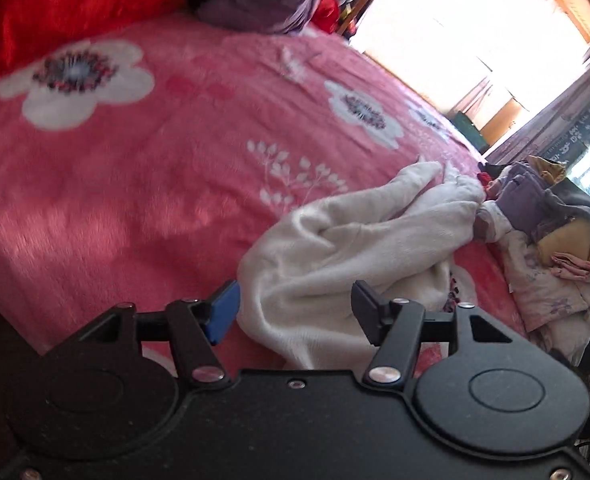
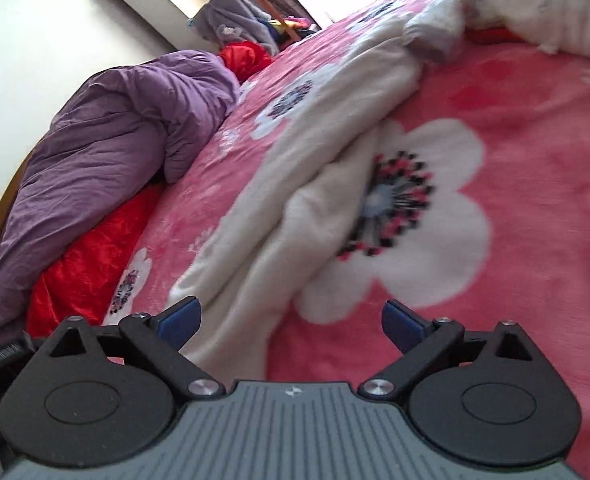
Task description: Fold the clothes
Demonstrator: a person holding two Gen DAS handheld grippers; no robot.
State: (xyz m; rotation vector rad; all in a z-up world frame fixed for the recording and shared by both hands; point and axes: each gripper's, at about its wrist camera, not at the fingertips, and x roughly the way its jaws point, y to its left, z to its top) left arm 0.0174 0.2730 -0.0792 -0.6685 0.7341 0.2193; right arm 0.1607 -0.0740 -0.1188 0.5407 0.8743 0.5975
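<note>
Cream fleece garment [image 1: 347, 248] lies rumpled and bunched lengthwise on a pink floral blanket [image 1: 135, 184] that covers the bed, one end trailing toward a heap of mixed clothes [image 1: 551, 240] at the bed's far right edge. Seen from the right wrist, it runs as a long twisted band from near to far, its layers overlapping unevenly rather than squared off, so it does not read as folded. The left gripper [image 1: 295, 312] hovers at the garment's near end with fingers spread wide, fabric lying in the gap between them but not pinched. The right gripper [image 2: 291, 322] also stands spread apart, its near-left finger over the garment's near edge, the other over bare blanket. Both tools appear placed to take hold of an end or edge, though whether they have just let go or are about to close cannot be told. A purple quilt [image 2: 107, 148] and red bedding [image 2: 75, 272] sit bundled at the far left.
</note>
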